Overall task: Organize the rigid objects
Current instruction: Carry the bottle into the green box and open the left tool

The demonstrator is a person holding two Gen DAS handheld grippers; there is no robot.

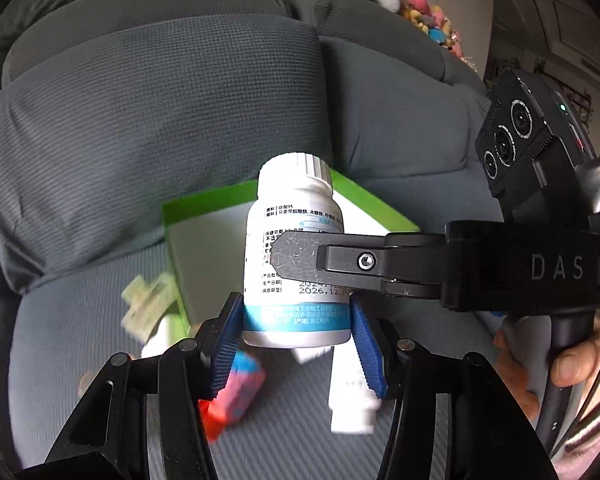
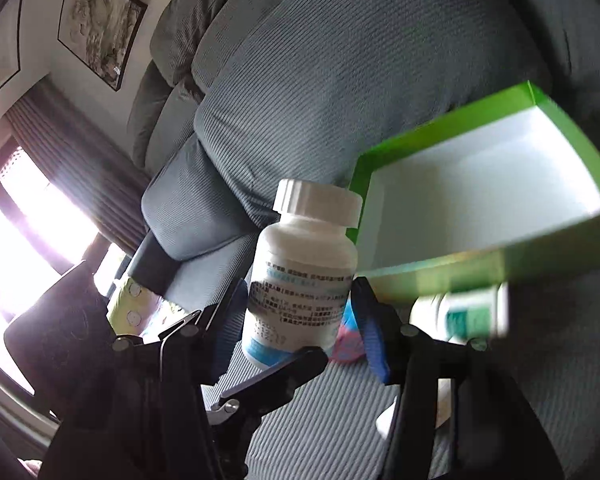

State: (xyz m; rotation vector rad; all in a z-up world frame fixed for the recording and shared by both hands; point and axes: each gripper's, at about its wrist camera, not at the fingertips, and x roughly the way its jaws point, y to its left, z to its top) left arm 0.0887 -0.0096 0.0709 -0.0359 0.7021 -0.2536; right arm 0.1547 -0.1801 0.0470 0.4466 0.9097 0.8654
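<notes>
A white pill bottle point(image 1: 296, 216) with a ribbed cap and a blue band near its base is held upright above the grey sofa seat. In the left wrist view my left gripper point(image 1: 295, 308) is shut on its base, blue pads on both sides. A finger point(image 1: 300, 264) of my right gripper crosses the label from the right. In the right wrist view the same bottle point(image 2: 304, 256) stands between the blue pads of my right gripper point(image 2: 300, 292), which press on its sides; a left finger point(image 2: 284, 368) lies below it. Behind the bottle lies an open green box point(image 1: 204, 208) point(image 2: 440, 128) with a white inside.
On the seat below lie a pink-and-blue packet point(image 1: 240, 388), a white tube point(image 1: 352, 392) and a pale green plastic piece point(image 1: 144, 300). A white-and-green container point(image 2: 468, 312) sits by the box's front wall. Grey back cushions point(image 1: 160, 120) rise behind. A hand point(image 1: 572, 364) holds the right gripper's handle.
</notes>
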